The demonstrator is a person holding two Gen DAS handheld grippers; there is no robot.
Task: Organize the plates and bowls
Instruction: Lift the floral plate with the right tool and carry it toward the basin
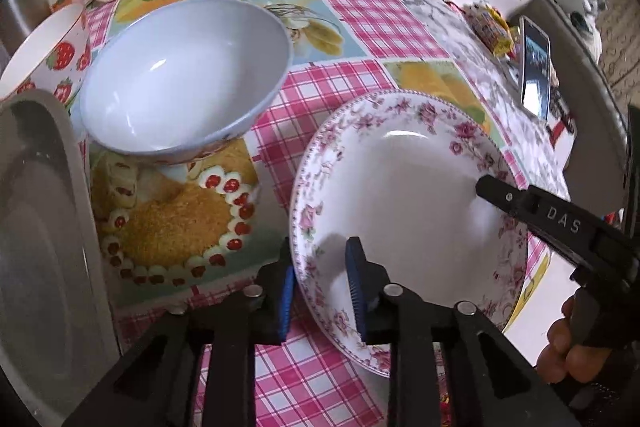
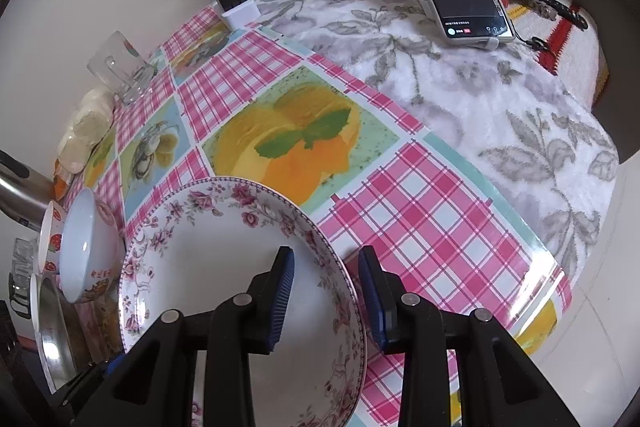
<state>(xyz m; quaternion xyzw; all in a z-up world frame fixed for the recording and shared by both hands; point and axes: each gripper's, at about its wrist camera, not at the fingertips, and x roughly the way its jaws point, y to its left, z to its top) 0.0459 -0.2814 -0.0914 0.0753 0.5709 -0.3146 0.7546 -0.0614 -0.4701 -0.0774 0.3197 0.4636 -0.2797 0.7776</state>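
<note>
Floral plate (image 1: 404, 195) sitting tilted on surface (image 1: 352, 27); left hand-held gripper (image 1: 322, 291) and right hand-held gripper (image 2: 328, 297) both straddling plate rim, gaping wide, opposite sides.

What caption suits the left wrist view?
Both grippers straddle the floral plate's rim beside a white bowl.

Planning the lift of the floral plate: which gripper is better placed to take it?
Both straddle the floral plate rim, open. The right gripper edges it; the left gripper sits nearer the bowl.
</note>
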